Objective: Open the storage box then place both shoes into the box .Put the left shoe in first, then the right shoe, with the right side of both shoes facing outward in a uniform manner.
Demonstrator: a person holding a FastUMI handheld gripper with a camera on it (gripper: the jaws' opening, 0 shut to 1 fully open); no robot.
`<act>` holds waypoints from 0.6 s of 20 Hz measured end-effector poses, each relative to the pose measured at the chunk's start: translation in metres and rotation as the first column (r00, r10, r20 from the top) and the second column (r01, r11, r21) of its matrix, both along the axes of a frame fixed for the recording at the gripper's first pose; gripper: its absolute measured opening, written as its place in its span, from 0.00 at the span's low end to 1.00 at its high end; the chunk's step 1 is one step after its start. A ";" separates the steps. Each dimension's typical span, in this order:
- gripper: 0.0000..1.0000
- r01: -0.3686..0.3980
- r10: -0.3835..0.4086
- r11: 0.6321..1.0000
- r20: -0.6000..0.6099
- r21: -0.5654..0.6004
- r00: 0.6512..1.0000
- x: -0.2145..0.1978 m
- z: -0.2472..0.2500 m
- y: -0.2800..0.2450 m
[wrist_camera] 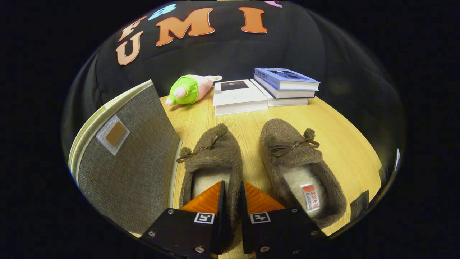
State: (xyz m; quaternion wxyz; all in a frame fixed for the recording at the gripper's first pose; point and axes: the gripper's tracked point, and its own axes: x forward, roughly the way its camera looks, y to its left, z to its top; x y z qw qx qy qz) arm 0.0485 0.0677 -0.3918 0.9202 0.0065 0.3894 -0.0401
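Orange fingers (215,196) of the gripper (232,196) are pinching narrowly on the left shoe (212,158)'s side wall, hiding part of it. Beside it the right shoe (298,162) is lying on the table (345,144), the grey storage box (125,158) standing left, books (266,91) and a plush toy (188,90) beyond.

**At the far side of the table**

A green and pink plush toy (188,90) lies on its side on the light wooden table (345,144). Just beside it sits a white book (239,98), flat. Touching that book, a stack of three books (285,86) rises, a blue-covered one on top.
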 end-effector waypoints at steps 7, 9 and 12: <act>0.04 -0.089 0.097 0.988 0.058 -0.129 0.994 0.006 0.003 0.000; 0.01 -0.060 0.065 0.997 0.105 -0.047 0.992 0.010 0.007 0.004; 0.01 -0.042 0.038 0.998 0.106 0.038 0.994 0.010 0.010 0.008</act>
